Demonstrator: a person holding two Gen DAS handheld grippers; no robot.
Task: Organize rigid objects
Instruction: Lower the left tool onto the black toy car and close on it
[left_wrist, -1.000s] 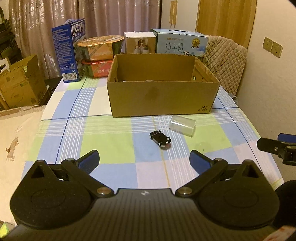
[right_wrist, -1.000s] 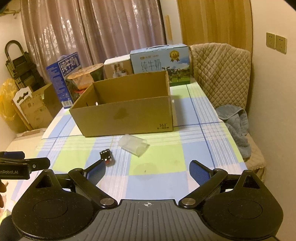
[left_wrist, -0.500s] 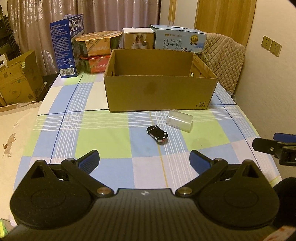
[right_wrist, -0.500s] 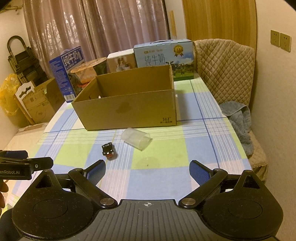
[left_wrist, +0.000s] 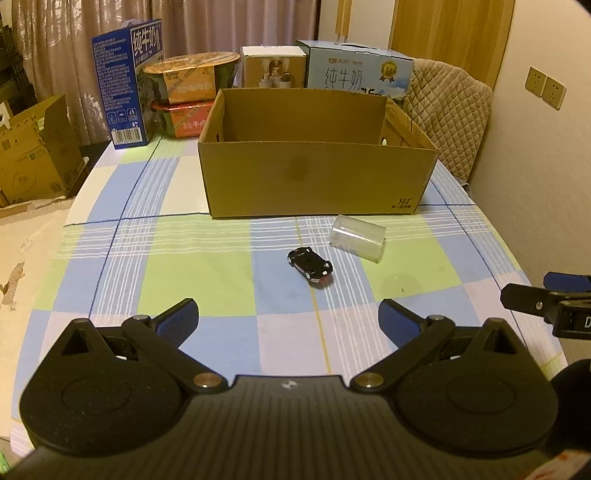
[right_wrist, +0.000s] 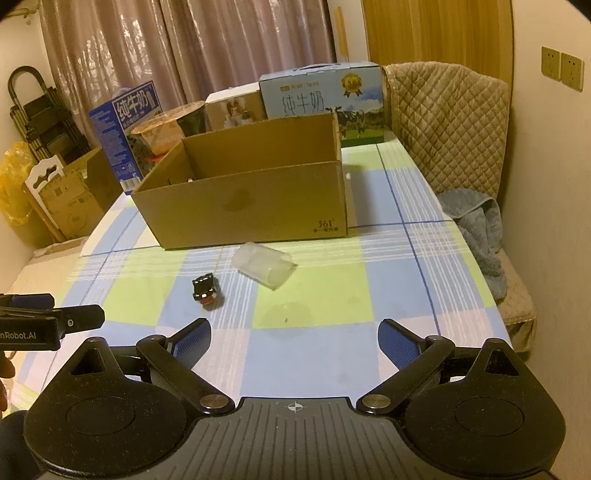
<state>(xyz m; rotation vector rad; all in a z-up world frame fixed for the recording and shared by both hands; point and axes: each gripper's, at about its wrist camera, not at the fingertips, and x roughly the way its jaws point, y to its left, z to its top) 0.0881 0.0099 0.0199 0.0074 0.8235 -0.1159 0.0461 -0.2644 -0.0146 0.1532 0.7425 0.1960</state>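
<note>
Hovering tools (left_wrist: 288, 319), both spread, empty

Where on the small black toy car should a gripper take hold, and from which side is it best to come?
Probably grip the black toy car across its two long flanks, at mid-body between the wheels. It stands on its wheels, slanted on the tablecloth, apart from the clear plastic cup, so coming down from above looks best. The open left gripper is the one facing it most directly; turn it to match the slant.

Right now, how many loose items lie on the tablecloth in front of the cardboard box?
2: a black toy car and, to its right and nearer the cardboard box, a clear plastic cup on its side. The box floor is hidden, so more may be inside.
</note>
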